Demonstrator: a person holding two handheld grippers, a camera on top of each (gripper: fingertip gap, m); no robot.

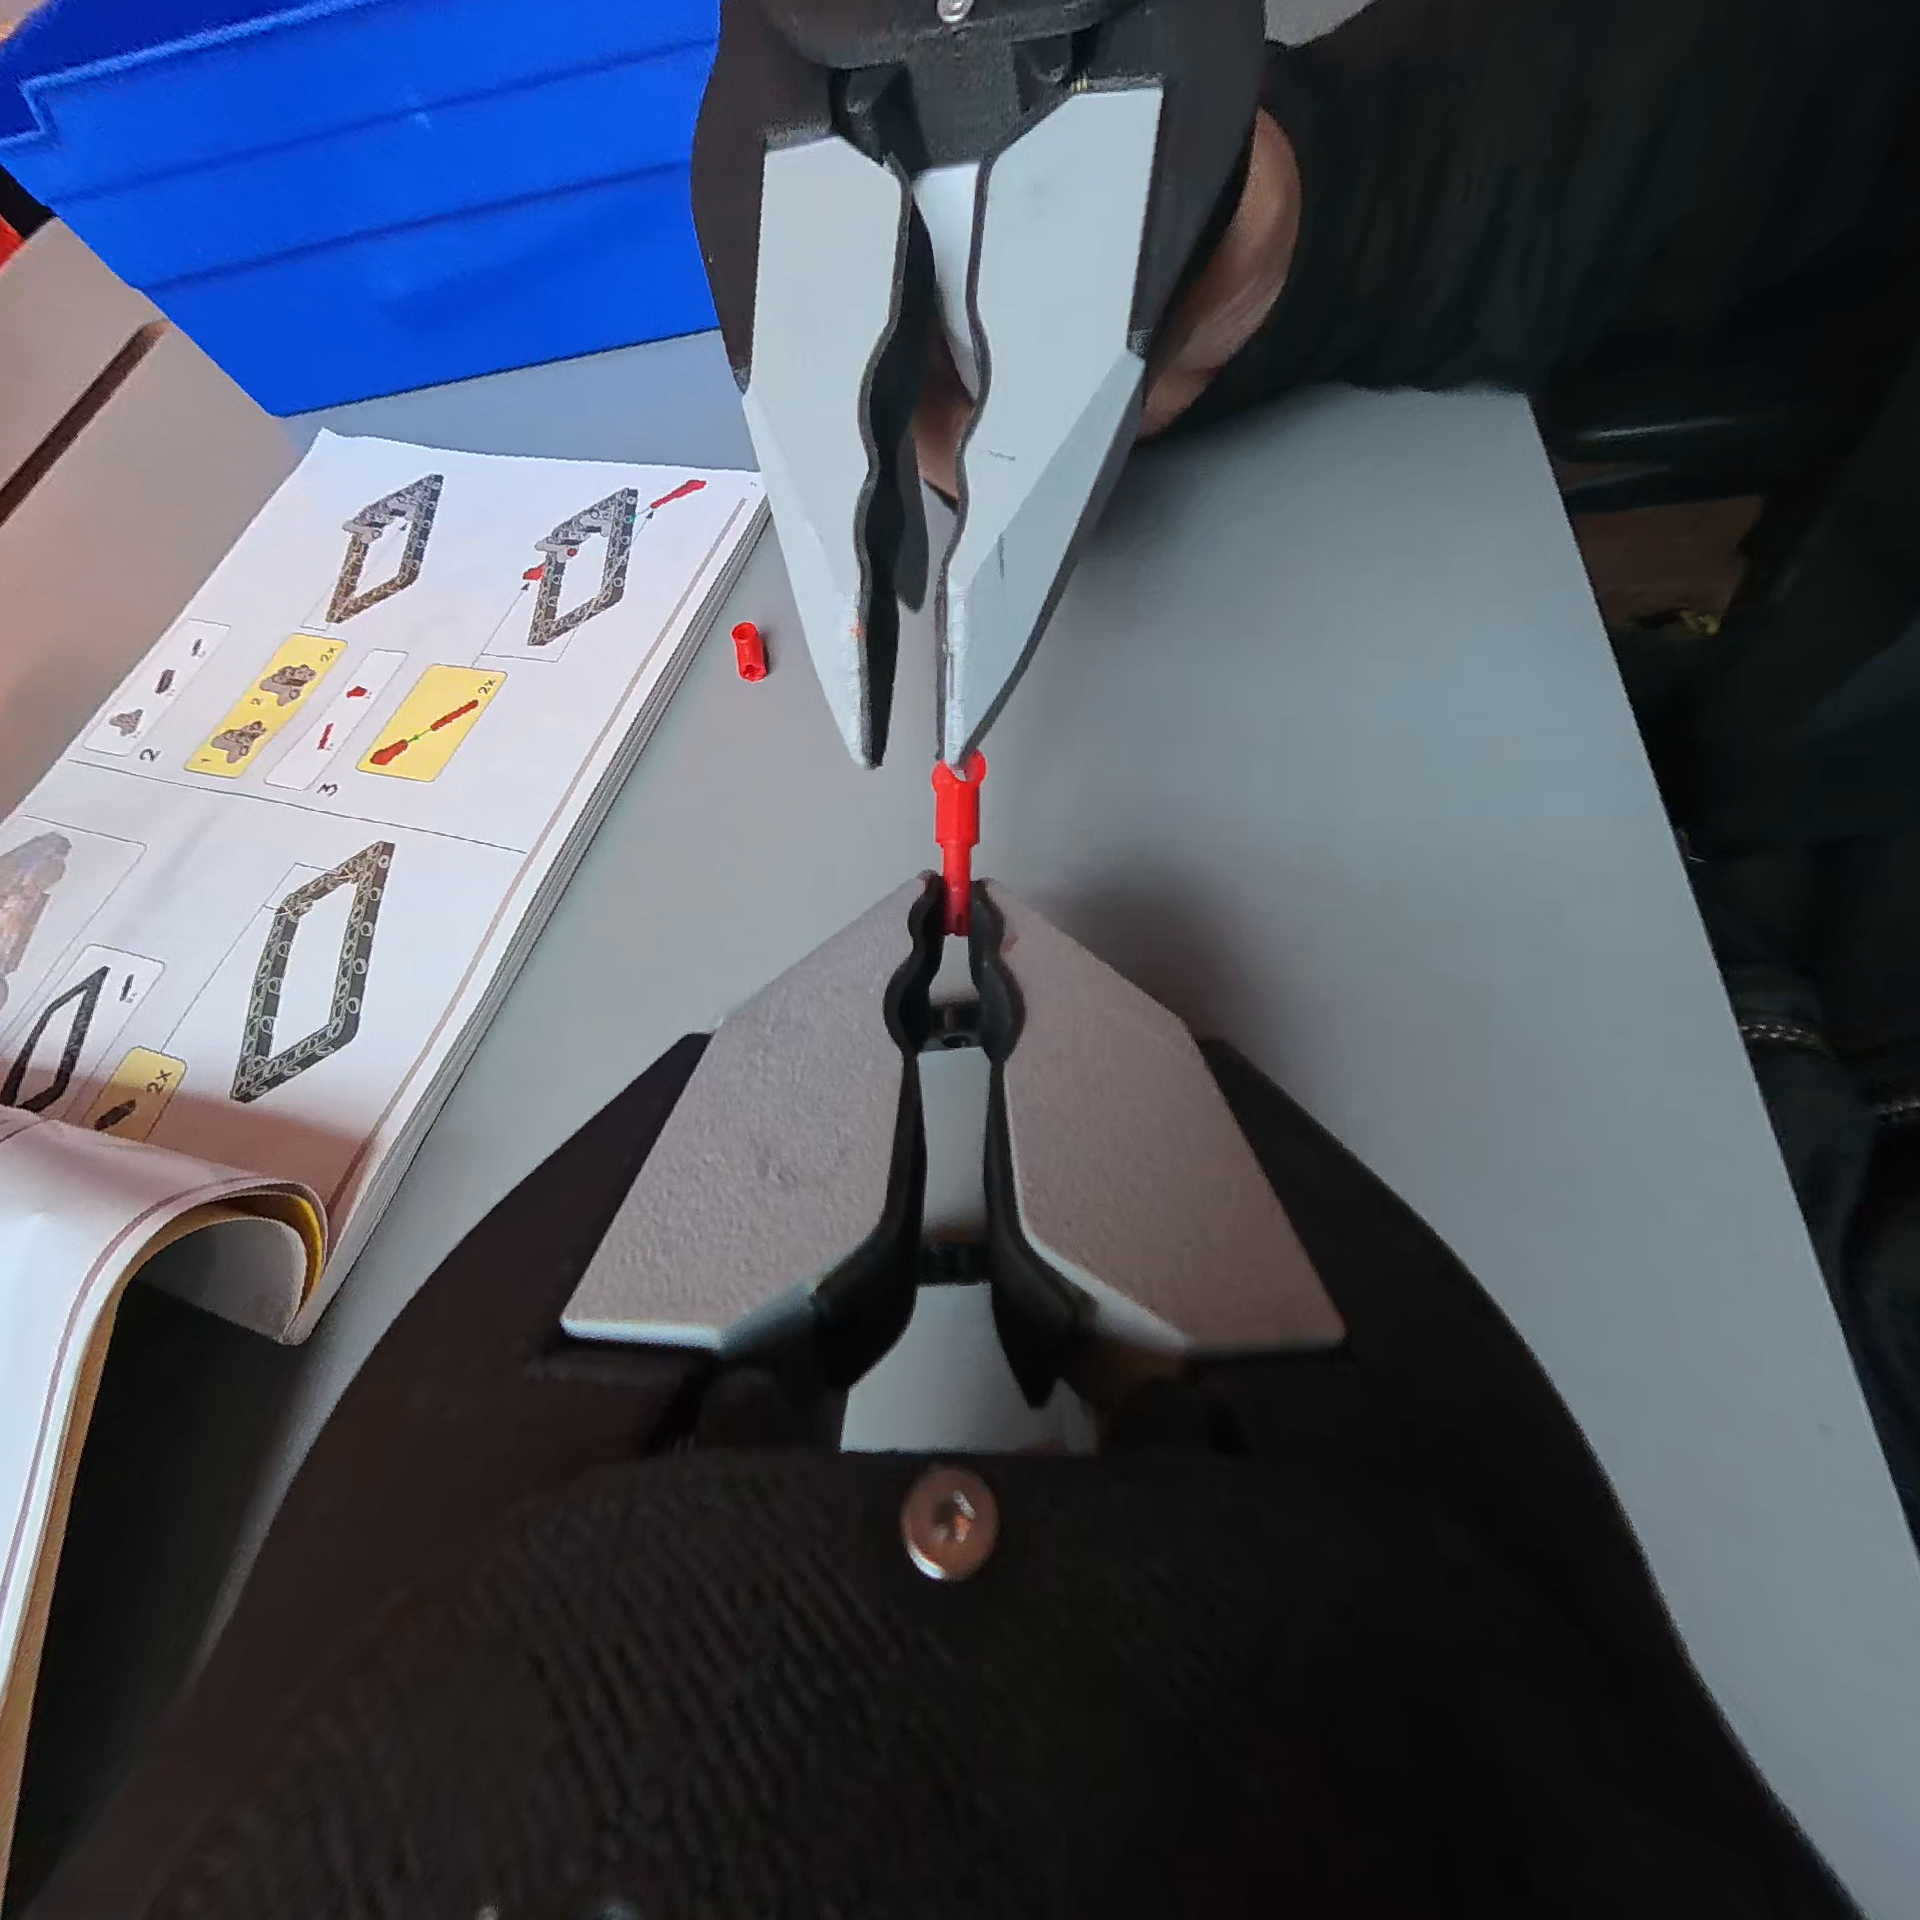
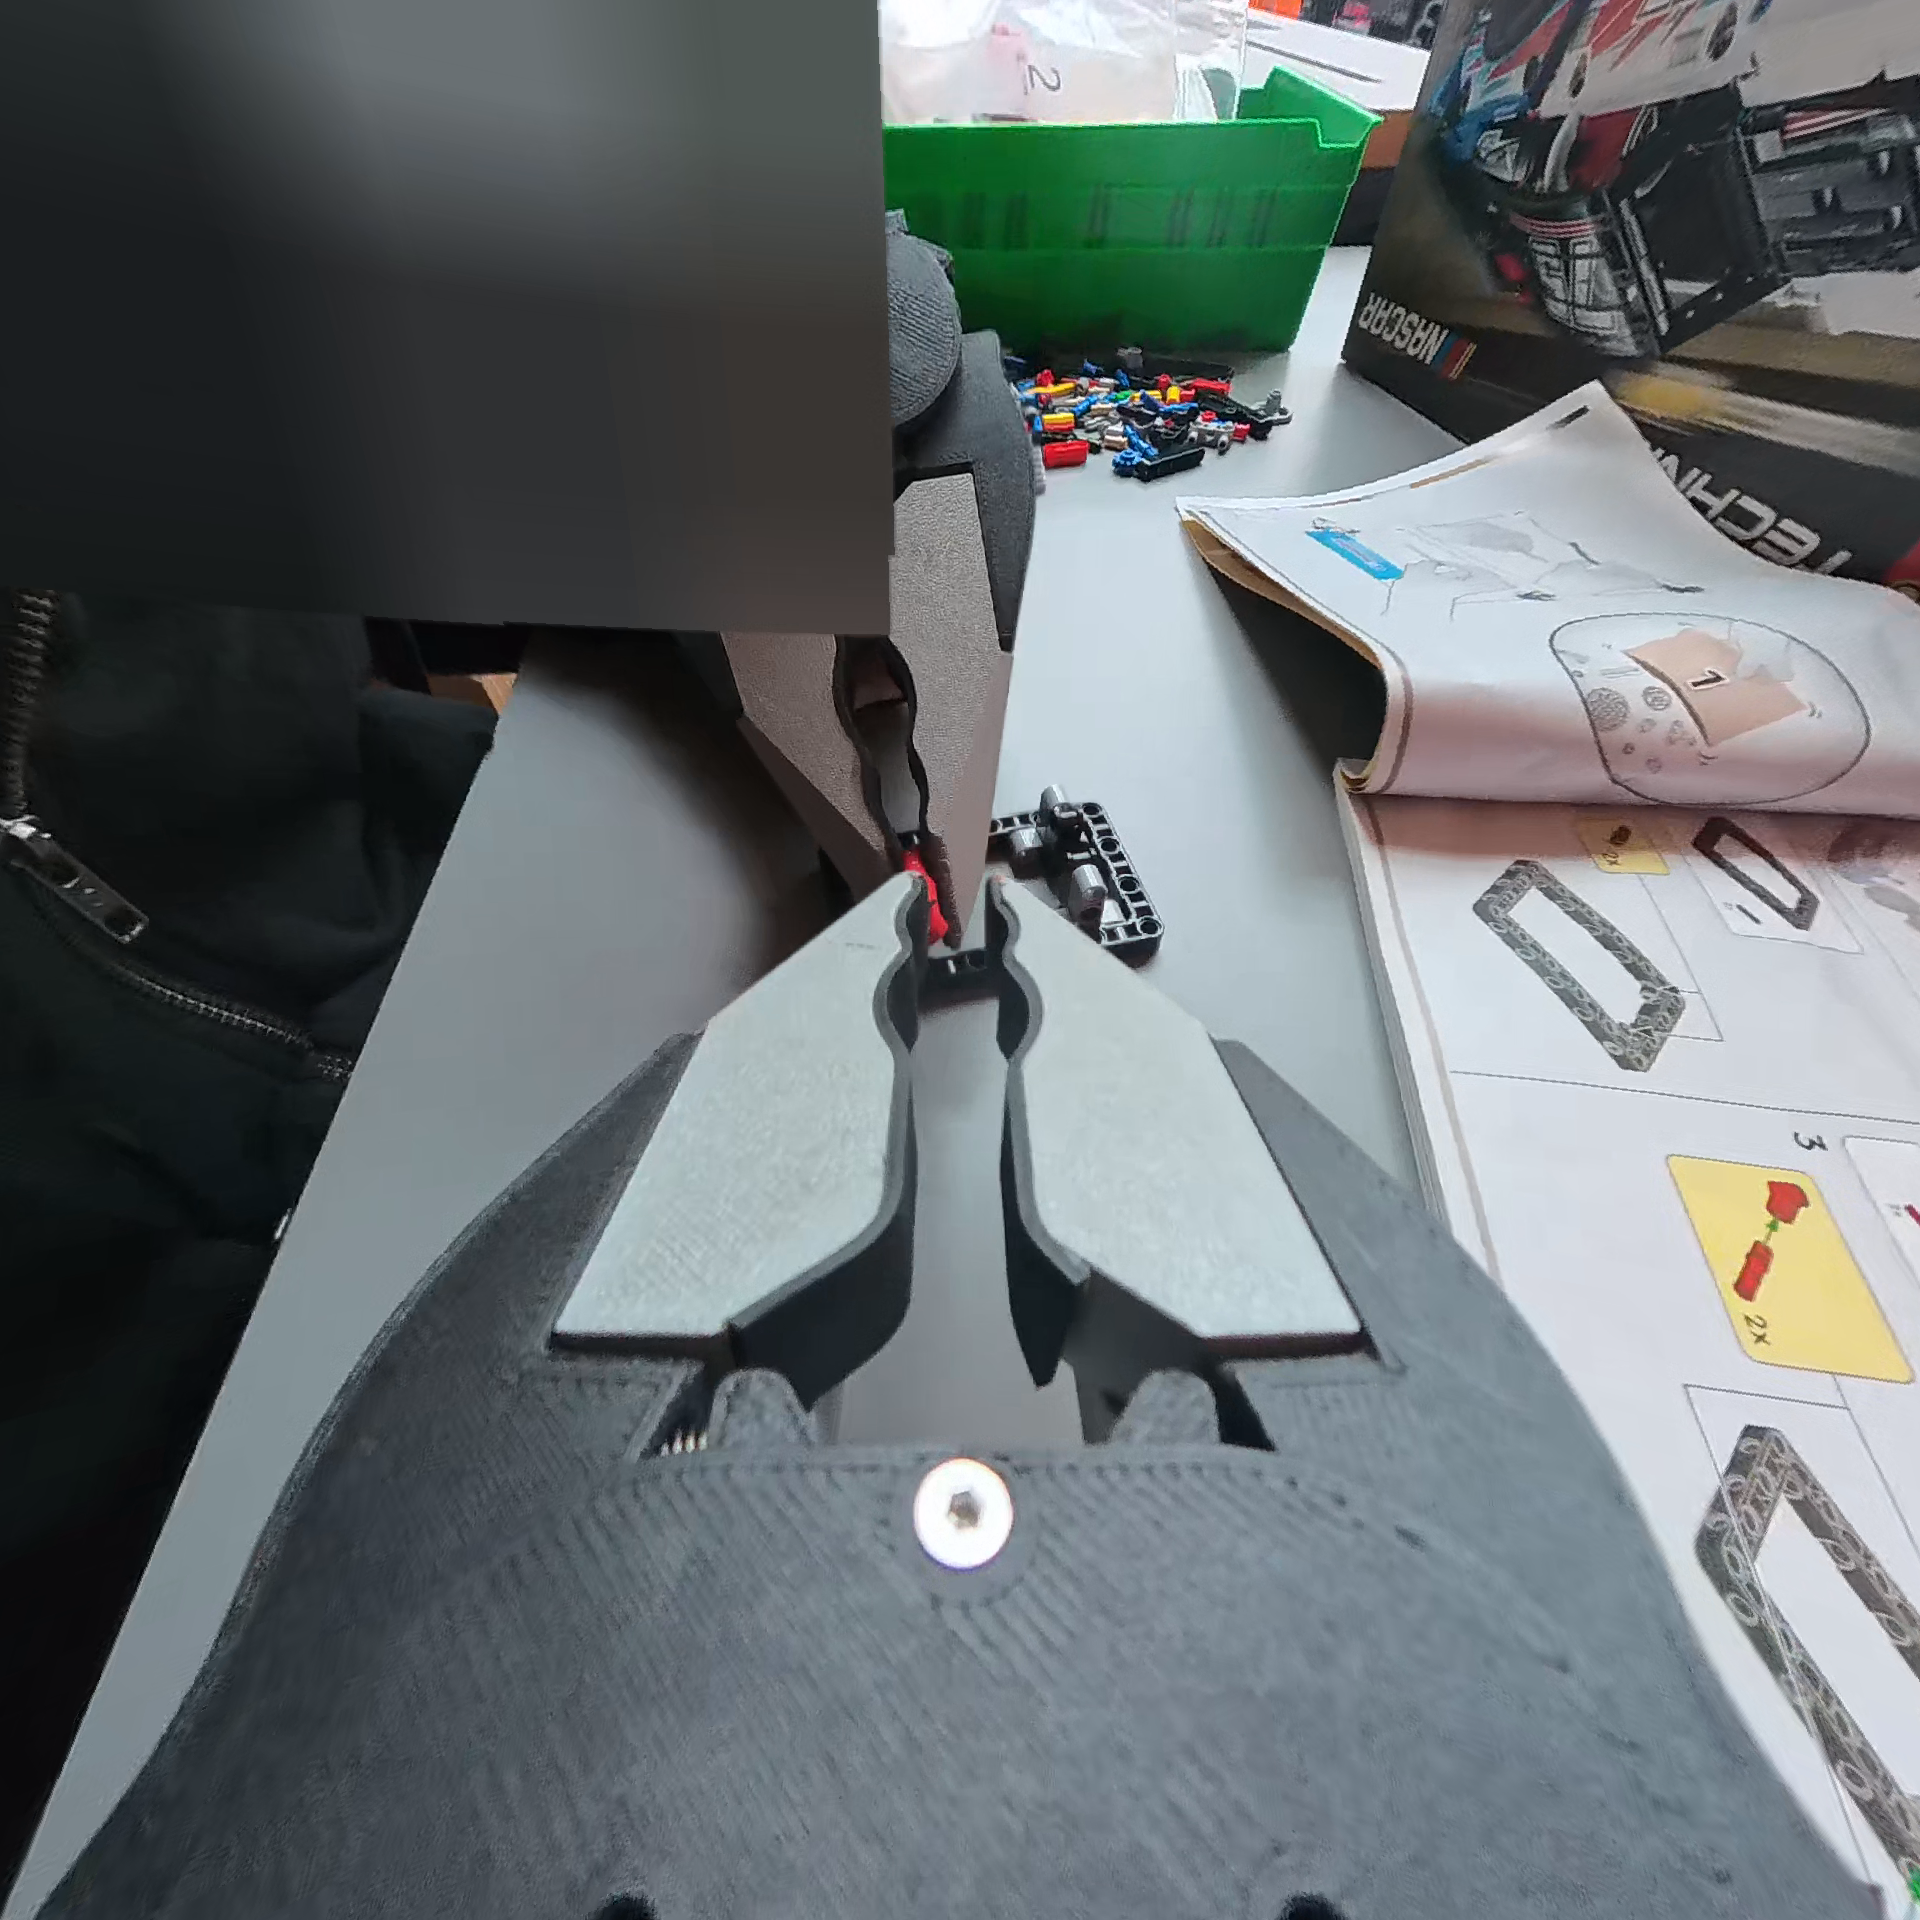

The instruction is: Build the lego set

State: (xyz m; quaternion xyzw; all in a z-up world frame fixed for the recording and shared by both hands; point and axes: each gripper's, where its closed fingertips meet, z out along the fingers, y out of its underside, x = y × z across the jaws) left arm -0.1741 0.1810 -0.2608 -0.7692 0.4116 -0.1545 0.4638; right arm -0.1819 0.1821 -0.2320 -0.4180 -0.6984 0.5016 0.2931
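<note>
In the left wrist view, my left gripper [image 1: 954, 888] is shut on the lower end of a thin red Lego pin piece [image 1: 956, 821] and holds it above the grey table [image 1: 1299, 831]. My right gripper [image 1: 914, 761] faces it from the far side, jaws slightly apart, with one fingertip [image 1: 964, 753] touching the piece's ringed top end. In the right wrist view, my right gripper [image 2: 956, 899] is narrowly open, with the red piece [image 2: 935, 906] next to its left finger and the left gripper [image 2: 925, 857] just beyond. A black Lego frame with grey pins [image 2: 1081, 868] lies on the table behind.
An open instruction booklet [image 1: 312, 779] [image 2: 1662, 1039] lies beside the grippers. A small loose red pin [image 1: 746, 650] sits near its edge. A blue bin [image 1: 364, 156], a green bin [image 2: 1122, 229], a pile of loose parts [image 2: 1143, 416] and the set's box [image 2: 1662, 208] stand farther off. The table edge [image 1: 1662, 831] and a person in dark clothes are close. Left and right tips are no more than a few centimetres apart.
</note>
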